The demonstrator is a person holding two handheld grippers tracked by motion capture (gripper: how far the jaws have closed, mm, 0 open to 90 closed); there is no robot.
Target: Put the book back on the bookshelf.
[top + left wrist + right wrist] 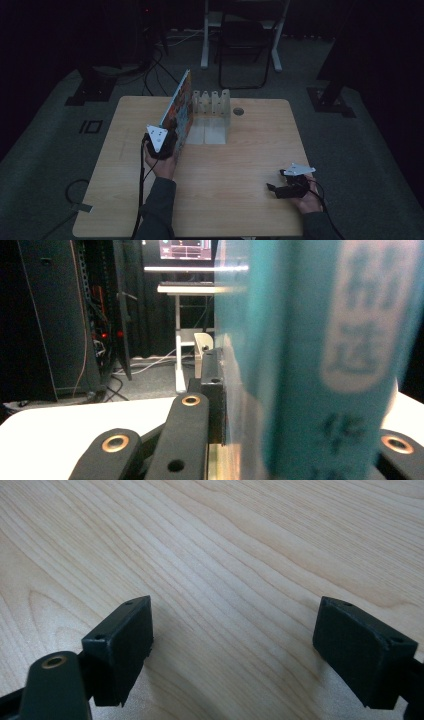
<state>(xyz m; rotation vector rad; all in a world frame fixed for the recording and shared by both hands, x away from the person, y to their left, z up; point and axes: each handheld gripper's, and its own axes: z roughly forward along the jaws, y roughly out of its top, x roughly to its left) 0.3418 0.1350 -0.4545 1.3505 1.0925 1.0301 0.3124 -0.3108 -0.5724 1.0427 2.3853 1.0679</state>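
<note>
High view: the left tool (167, 145) grips a colourful book (181, 107) standing upright on the wooden bench (225, 165) just left of a pale slotted rack (212, 102) — the right tool (276, 189) rests well apart. Left gripper view: its jaws clamp the teal book (310, 360). Right gripper view: jaws wide apart over bare bench (225, 555).

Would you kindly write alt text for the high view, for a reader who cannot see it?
A person's left hand-held gripper clamps a colourful book standing upright on a wooden table, beside a pale slotted rack. The right hand-held gripper rests open near the table's right front.
</note>
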